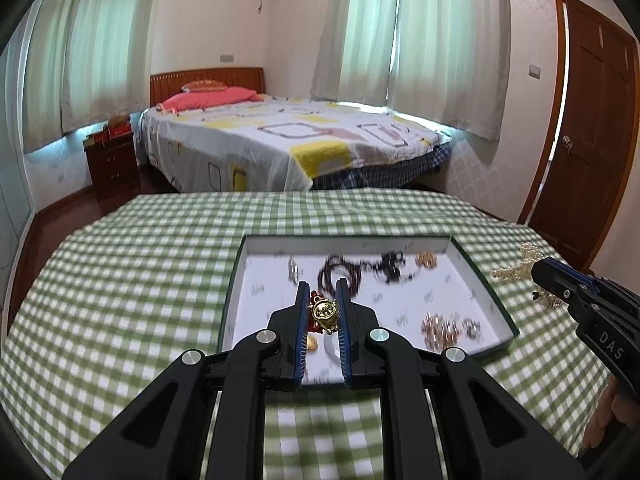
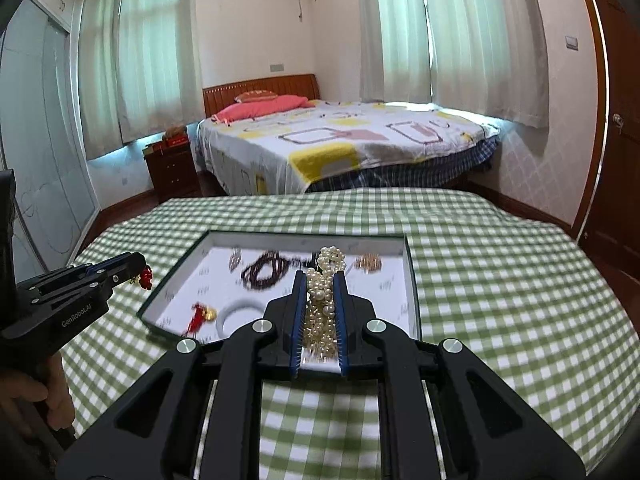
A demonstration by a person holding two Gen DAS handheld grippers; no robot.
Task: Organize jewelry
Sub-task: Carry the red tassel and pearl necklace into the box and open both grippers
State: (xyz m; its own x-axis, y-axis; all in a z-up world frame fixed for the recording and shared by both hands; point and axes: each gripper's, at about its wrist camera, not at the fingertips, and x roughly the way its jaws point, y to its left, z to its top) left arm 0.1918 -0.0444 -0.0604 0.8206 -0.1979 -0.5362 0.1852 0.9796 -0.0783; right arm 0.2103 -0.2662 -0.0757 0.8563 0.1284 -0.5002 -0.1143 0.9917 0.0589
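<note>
Jewelry is mostly gathered already: the shallow white tray (image 1: 472, 280) on the green-checked surface (image 1: 140, 264) holds a dark bead strand (image 1: 340, 274), a black piece (image 1: 390, 264) and a gold cluster (image 1: 426, 259) along its far side, rose-gold pieces (image 1: 442, 328) near its right corner, and a white bangle (image 2: 236, 312) with a red-and-gold charm (image 2: 202, 314) near its left corner. By my reading the sorting is well advanced, with only the two carried pieces left to set down. The left gripper (image 1: 323, 312) is closed on a gold charm with red beads (image 1: 324, 314), its pads pressed against both sides, hanging above the near left part of the tray. The right gripper (image 2: 320, 304) is clamped on a bunched pearl strand (image 2: 322, 296), loops spilling past its tips toward the far side; it hovers at the near edge of the tray. No other loose jewelry shows on the cloth. Motion blur hides finer detail in the tray.
</note>
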